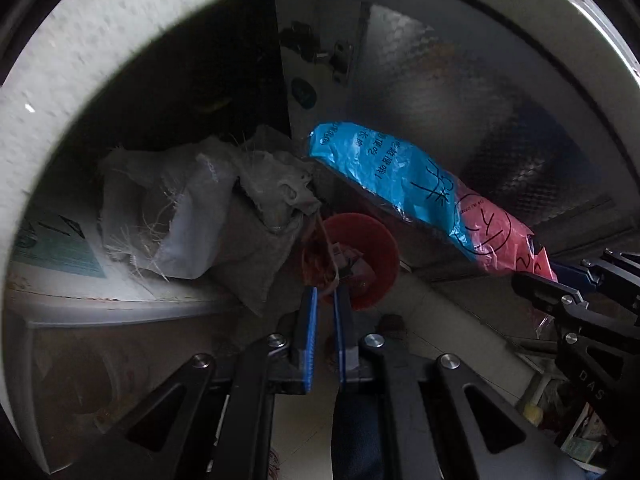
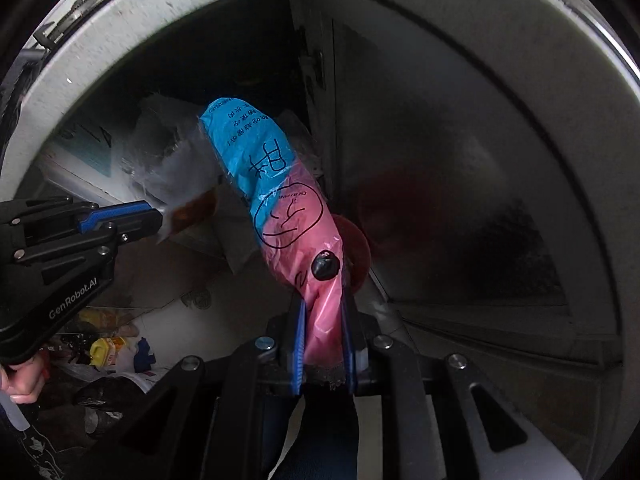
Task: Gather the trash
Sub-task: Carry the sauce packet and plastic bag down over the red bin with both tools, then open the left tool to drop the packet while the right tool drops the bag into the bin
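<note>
Pink-and-blue plastic film is being pinched by the right gripper (image 2: pixel 325 322): its jaws are clamped on the pink end of a long plastic bag (image 2: pixel 276 184), whose blue end is stretching away ahead of the claw. To its left, the left gripper (image 1: pixel 325 306) is clenched on a small clear wrapper (image 2: pixel 192 212) with a brownish smear. Just beyond both claws a red bucket (image 1: pixel 374 256) with scraps in it is waiting, beside a frayed woven sack (image 1: pixel 188 208).

Thin film may be slipping or tearing at the pinch, and the bag's long free end is likely catching on the sack or bucket rim, missing the bucket.

Readable writing: "GenRobot.AI" on the left gripper's body; the bag is carrying printed characters and hand-drawn marker strokes I cannot read.
</note>
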The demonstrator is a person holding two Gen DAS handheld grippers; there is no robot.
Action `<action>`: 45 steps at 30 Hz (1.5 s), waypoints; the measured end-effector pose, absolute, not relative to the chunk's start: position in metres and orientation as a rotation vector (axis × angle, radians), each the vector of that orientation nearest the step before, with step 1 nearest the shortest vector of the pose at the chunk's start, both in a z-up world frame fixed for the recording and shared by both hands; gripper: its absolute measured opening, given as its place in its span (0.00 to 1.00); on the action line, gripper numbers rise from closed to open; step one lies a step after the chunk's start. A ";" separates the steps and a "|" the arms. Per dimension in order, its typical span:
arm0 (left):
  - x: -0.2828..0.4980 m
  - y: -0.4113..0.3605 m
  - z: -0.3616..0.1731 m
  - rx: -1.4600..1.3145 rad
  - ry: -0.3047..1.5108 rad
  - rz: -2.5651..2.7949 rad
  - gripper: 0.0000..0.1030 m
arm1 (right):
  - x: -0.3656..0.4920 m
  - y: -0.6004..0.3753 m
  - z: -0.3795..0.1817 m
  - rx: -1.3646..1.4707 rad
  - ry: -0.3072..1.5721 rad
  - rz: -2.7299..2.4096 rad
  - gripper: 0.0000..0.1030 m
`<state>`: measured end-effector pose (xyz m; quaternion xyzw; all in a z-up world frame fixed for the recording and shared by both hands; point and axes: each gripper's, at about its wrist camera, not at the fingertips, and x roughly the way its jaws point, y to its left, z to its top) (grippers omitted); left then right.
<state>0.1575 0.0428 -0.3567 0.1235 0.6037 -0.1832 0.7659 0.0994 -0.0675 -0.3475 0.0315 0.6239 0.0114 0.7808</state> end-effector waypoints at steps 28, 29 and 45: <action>0.196 0.011 -0.561 0.322 1.433 -0.420 0.05 | 0.137 -0.095 -0.552 0.139 1.485 -0.063 0.14; 0.197 0.013 -0.563 0.317 1.440 -0.408 0.05 | 0.140 -0.095 -0.555 0.129 1.490 -0.061 0.14; 0.215 0.032 -0.585 0.330 1.465 -0.402 0.34 | 0.152 -0.080 -0.573 0.059 1.570 -0.065 0.19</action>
